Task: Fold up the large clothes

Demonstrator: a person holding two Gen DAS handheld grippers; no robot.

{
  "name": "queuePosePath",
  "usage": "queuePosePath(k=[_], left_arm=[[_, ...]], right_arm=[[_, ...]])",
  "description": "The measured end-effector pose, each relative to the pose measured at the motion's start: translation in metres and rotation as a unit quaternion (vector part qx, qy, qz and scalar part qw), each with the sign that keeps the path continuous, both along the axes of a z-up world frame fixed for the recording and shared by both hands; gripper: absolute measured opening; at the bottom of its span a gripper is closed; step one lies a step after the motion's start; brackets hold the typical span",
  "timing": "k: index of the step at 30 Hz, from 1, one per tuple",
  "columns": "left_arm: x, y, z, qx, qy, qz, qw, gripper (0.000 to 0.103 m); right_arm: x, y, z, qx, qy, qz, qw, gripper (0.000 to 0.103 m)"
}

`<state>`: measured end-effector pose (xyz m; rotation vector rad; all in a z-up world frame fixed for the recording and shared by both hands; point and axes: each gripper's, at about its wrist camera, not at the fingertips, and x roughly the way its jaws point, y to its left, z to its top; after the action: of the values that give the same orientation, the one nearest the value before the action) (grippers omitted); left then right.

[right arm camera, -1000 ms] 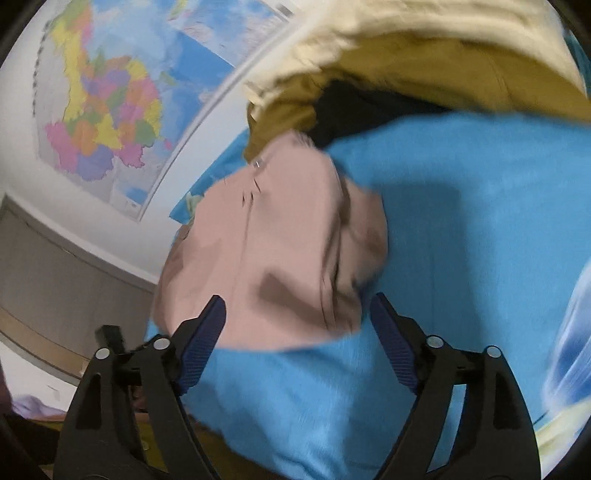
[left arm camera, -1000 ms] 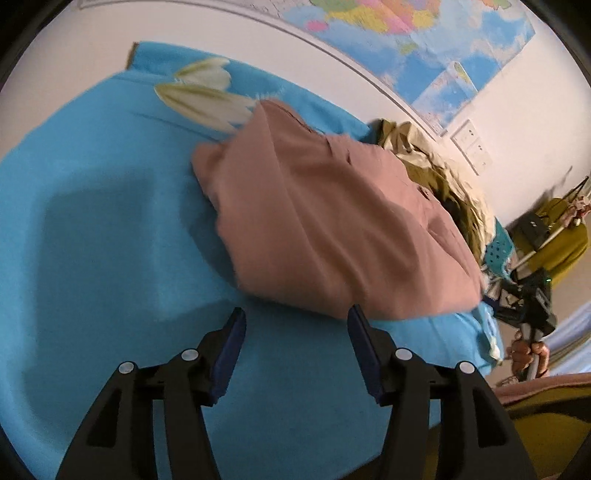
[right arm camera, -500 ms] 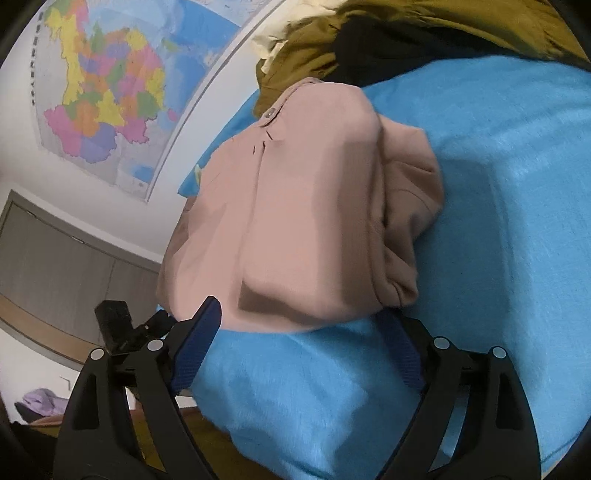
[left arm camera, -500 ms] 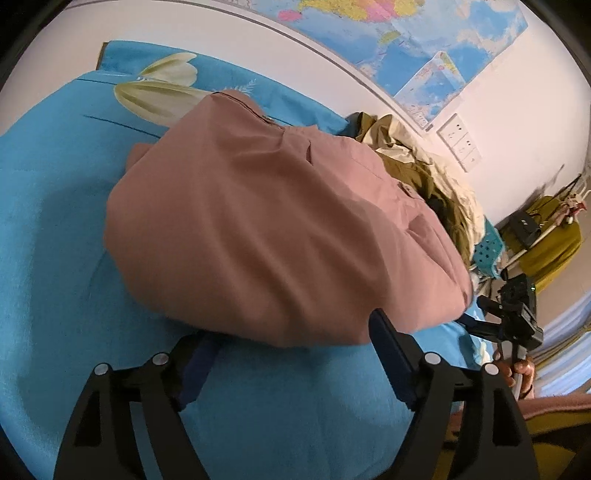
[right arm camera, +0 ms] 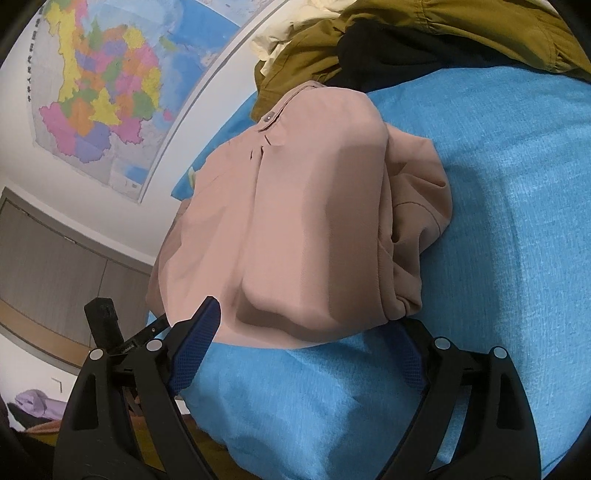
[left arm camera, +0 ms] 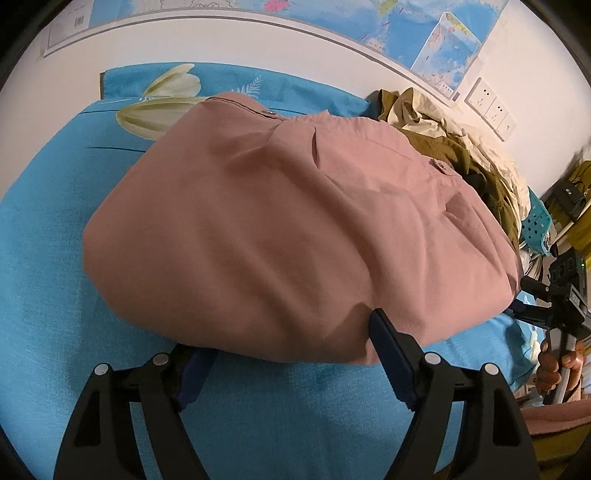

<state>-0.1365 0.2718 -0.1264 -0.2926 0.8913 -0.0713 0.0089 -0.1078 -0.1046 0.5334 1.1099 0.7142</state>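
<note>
A pink folded garment (left arm camera: 295,221) lies as a thick bundle on the blue bed sheet (left arm camera: 44,258). My left gripper (left arm camera: 288,336) stands open at its near edge. The cloth drapes over the left finger, while the right finger (left arm camera: 388,343) rests against the hem. In the right wrist view the same garment (right arm camera: 314,203) shows its open end, with layers bunched at the right. My right gripper (right arm camera: 306,314) is open too. Its left finger (right arm camera: 195,339) lies in front of the cloth, and the right fingertip is hidden under the hem.
A heap of olive and cream clothes (left arm camera: 443,140) lies at the wall behind the garment and also shows in the right wrist view (right arm camera: 424,33). A map (right arm camera: 103,92) hangs on the wall. A teal basket (left arm camera: 537,221) stands past the bed. A hand (left arm camera: 554,365) holds the other gripper.
Both grippers have closed in on the pink garment, whose near edge now lies between their fingers. The left jaws have spread wider. The garment looks flatter.
</note>
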Motion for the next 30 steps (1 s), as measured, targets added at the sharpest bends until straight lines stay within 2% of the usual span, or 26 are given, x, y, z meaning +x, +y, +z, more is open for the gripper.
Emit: queuePosePath(k=[5, 11, 15, 21, 23, 25, 27, 30], left_arm=[[0.001, 0.0, 0.0, -0.004, 0.002, -0.001, 1.0, 0.077], [0.009, 0.002, 0.0, -0.033, -0.001, -0.004, 0.9995, 0.083], [0.02, 0.007, 0.0, -0.079, -0.009, -0.002, 0.9968, 0.087], [0.037, 0.014, -0.001, -0.135, -0.015, 0.005, 0.9907, 0.087], [0.04, 0.016, -0.001, -0.141, -0.013, 0.012, 0.9899, 0.083], [0.045, 0.018, 0.0, -0.137, -0.009, 0.023, 0.9902, 0.068], [0.05, 0.024, -0.002, -0.15, -0.003, 0.032, 0.9882, 0.061], [0.056, 0.035, -0.006, -0.189, -0.007, 0.035, 0.9813, 0.061]], right_arm=[[0.0, 0.005, 0.001, -0.004, -0.002, -0.002, 1.0, 0.089], [0.006, 0.009, 0.001, -0.005, -0.007, -0.008, 1.0, 0.09], [0.013, 0.018, 0.0, -0.007, -0.016, -0.012, 1.0, 0.091], [0.027, 0.035, -0.002, -0.001, -0.033, -0.02, 0.999, 0.093], [0.031, 0.037, -0.003, 0.004, -0.032, -0.026, 0.999, 0.093], [0.038, 0.039, -0.003, 0.011, -0.028, -0.029, 0.999, 0.092], [0.042, 0.041, -0.004, 0.022, -0.025, -0.032, 0.999, 0.091], [0.048, 0.043, -0.005, 0.031, -0.021, -0.035, 0.999, 0.086]])
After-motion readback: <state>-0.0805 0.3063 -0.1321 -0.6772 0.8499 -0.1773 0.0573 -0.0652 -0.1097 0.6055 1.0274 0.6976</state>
